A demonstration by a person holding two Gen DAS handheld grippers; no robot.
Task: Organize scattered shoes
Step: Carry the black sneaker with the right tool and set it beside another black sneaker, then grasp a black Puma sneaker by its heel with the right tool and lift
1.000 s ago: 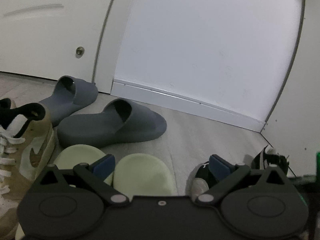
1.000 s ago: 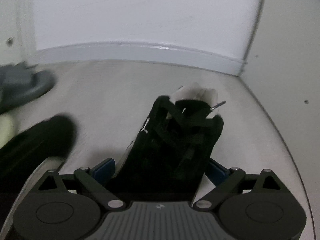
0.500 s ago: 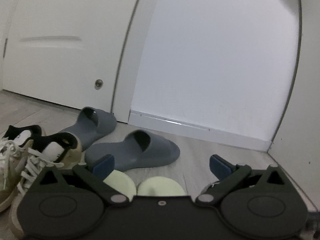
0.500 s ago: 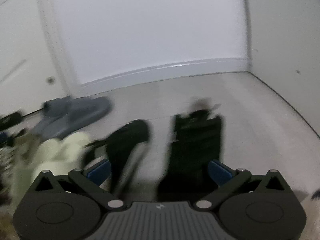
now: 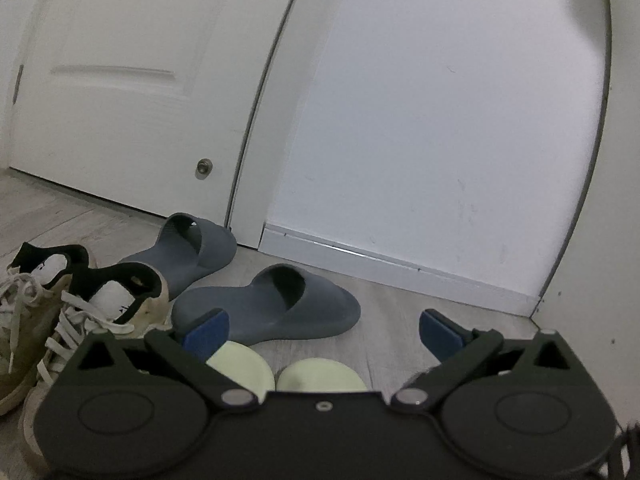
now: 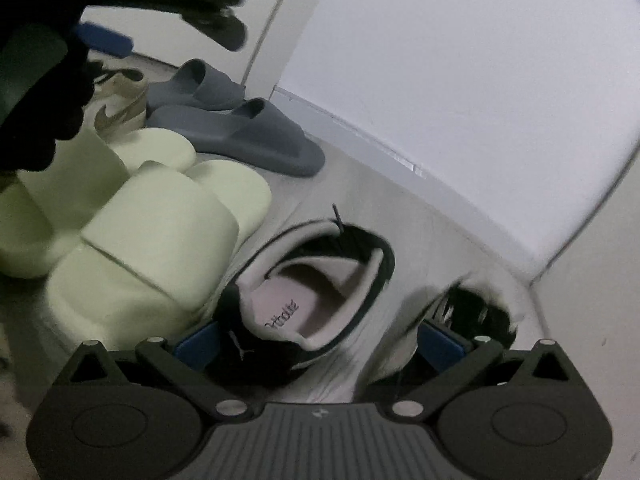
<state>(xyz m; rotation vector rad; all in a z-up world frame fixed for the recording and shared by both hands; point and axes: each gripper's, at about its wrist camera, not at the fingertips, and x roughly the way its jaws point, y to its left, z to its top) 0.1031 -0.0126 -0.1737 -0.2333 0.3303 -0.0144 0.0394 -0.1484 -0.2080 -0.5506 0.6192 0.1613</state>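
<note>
Down on the pale wood-look floor (image 5: 400, 316) in the corner, the left gripper (image 5: 320, 326) hangs with its blue-padded fingers wide apart and nothing between them. Just ahead of it lies a dark grey-blue moulded slide sandal (image 5: 276, 304), toe pointing right, and its twin, the second grey-blue slide (image 5: 188, 244), sits further ahead and to the left, close to the foot of the white panelled door (image 5: 120, 92). Directly under the left gripper peek the rounded toes of two pale green foam slides (image 5: 320, 376), side by side. To its left stand a pair of tan suede lace-up sneakers with black collars (image 5: 80, 304), touching each other.

The right gripper (image 6: 318, 340) is lower and also spread open, gripping nothing. Between its fingers, and nearer the left one, sits a black-and-white sneaker with a pale pink insole (image 6: 316, 292), its opening turned up towards the camera. Just beyond the right finger is the matching black-and-white sneaker (image 6: 476, 316), blurred, so I cannot tell whether it touches the pad. The two lie near each other with a strip of floor between. To the left of the right gripper the pale green slides are pressed together, the closer one right beside the first black-and-white sneaker. Further ahead to the left are the grey-blue slides, and past those a tan sneaker. The white baseboard (image 6: 360, 132) runs along the wall beyond.
</note>
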